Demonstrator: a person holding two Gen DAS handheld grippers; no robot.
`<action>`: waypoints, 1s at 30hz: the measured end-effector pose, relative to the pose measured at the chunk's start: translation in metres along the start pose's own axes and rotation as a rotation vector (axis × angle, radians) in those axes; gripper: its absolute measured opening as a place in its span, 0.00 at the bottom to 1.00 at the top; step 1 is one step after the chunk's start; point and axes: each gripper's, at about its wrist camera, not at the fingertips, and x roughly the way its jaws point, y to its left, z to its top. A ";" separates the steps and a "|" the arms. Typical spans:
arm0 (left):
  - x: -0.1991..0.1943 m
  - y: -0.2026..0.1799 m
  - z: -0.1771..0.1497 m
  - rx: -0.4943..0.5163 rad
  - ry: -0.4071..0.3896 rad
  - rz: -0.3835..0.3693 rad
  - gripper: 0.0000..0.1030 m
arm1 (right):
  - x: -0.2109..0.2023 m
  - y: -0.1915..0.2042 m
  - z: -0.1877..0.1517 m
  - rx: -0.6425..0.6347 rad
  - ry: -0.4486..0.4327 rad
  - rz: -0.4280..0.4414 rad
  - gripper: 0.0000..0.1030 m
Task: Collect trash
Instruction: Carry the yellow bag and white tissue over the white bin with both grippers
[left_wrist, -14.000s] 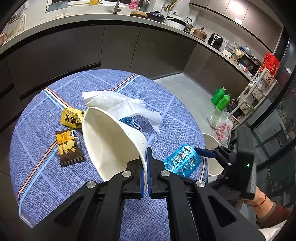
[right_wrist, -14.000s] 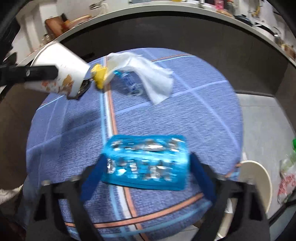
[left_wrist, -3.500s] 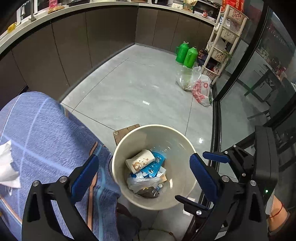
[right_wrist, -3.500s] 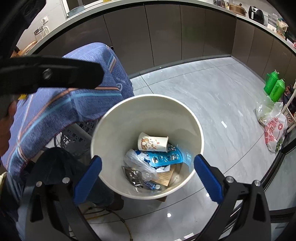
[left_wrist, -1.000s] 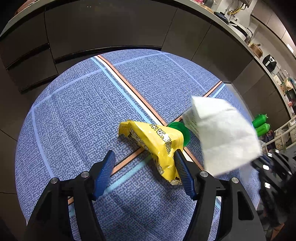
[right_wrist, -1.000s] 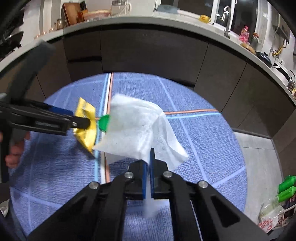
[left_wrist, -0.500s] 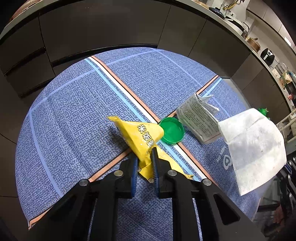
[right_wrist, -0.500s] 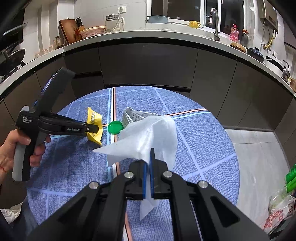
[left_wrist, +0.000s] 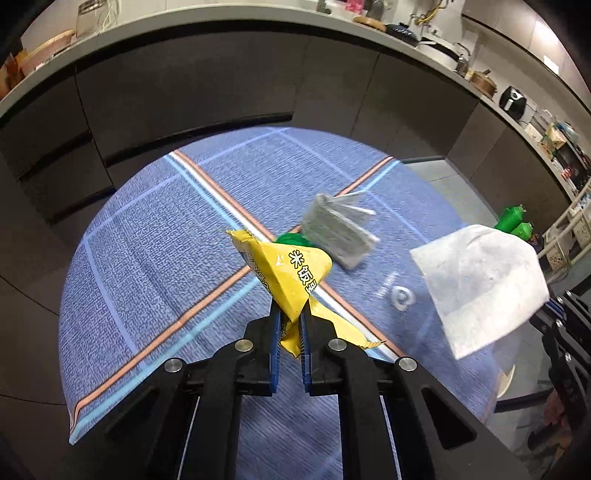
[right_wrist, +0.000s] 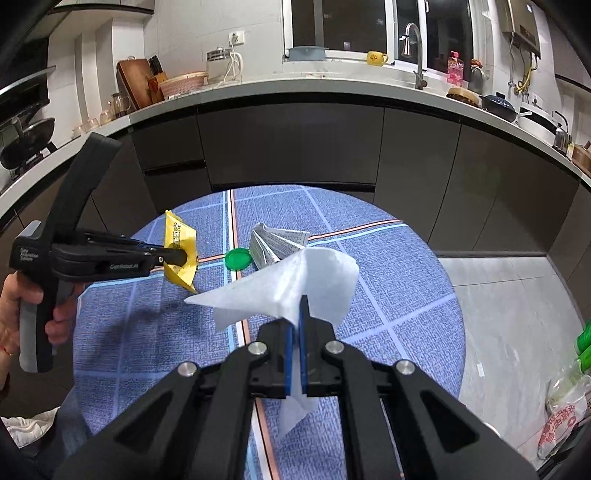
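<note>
Four pieces of trash are showing: one yellow snack wrapper (left_wrist: 291, 273), one white tissue (right_wrist: 295, 291), one green lid (right_wrist: 238, 259) and one folded printed leaflet (right_wrist: 275, 243). Two grippers are working over the round table (right_wrist: 406, 295) with the blue cloth.

The left gripper (left_wrist: 288, 325) is clamping the yellow snack wrapper, its jaws closing the last fraction onto the foil; the wrapper is standing up out of the fingertips, clear of the cloth. A hand (right_wrist: 22, 306) is gripping its handle in the right wrist view.

The right gripper (right_wrist: 294, 332) is pinching the white tissue, jaws fully closed on it; the sheet is fanning out above the fingertips and trailing below them.

The green lid is lying on the cloth, touching or just beside the leaflet, both well beyond the grippers' tips
</note>
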 end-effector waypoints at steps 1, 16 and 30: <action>-0.005 -0.004 -0.002 0.007 -0.005 -0.002 0.08 | -0.006 0.000 -0.001 0.003 -0.007 -0.002 0.04; -0.044 -0.096 -0.031 0.147 -0.018 -0.105 0.08 | -0.087 -0.044 -0.051 0.138 -0.055 -0.084 0.04; -0.011 -0.224 -0.052 0.329 0.045 -0.259 0.08 | -0.129 -0.106 -0.128 0.256 0.012 -0.231 0.04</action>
